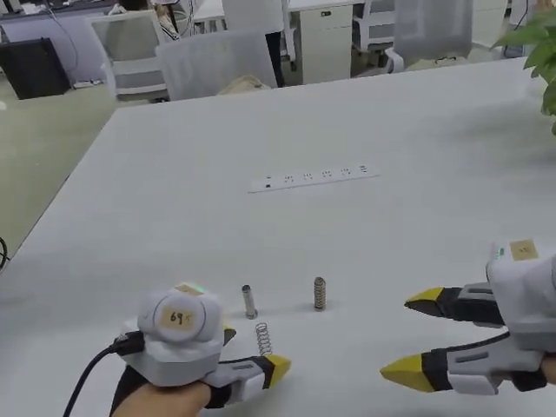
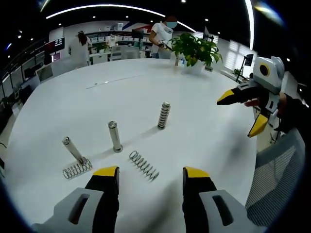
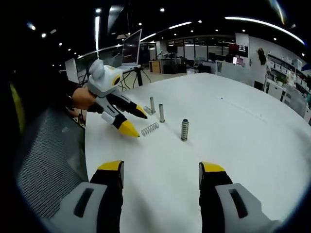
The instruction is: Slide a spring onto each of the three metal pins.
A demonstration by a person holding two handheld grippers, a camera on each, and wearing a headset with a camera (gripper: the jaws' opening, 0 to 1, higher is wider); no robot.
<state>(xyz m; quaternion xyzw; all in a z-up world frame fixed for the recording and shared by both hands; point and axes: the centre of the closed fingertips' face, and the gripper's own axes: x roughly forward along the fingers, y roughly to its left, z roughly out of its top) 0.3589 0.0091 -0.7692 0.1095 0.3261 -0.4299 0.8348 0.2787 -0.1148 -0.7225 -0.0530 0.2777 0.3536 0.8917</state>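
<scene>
1. Head view: the sprung pin [image 1: 320, 293] stands upright on the desk [image 1: 391, 234] with coils already around it. By my read that's one of three done.
2. The middle pin [image 1: 249, 301] is bare and stands near it. Left gripper view adds the end pin [image 2: 73, 149], also bare. A second spring [image 2: 77, 169] lies flat at its foot, beside it and not on it. Can't tell if they touch.
3. The loose spring [image 2: 144, 165] lies on its side just ahead of the left gripper [image 2: 150, 172], roughly between the two jaws' lines. Jaws are apart with nothing in them. Looks lined up to pick that spring; the middle pin is nearest, so that's the likely target.
4. The right gripper [image 3: 161, 167] hovers well off to the side, jaws spread, empty. It's probably parked clear of the left one's approach.
5. The pins sit in a short row, near each other. A spring has to be stood on end and dropped over a pin top, so I'd grip across the coils near one end. It's thin wire — likely to squash if pinched hard.
6. Desk is pale, smooth and mostly bare, with a flush power strip [image 1: 313, 177] further out. On a top like that, a lying spring could roll when nudged.
7. Room is an open office — chairs [image 1: 213, 65] past the far edge, a potted plant [image 2: 194, 48] at a corner, people standing far off, strip lights overhead.
</scene>
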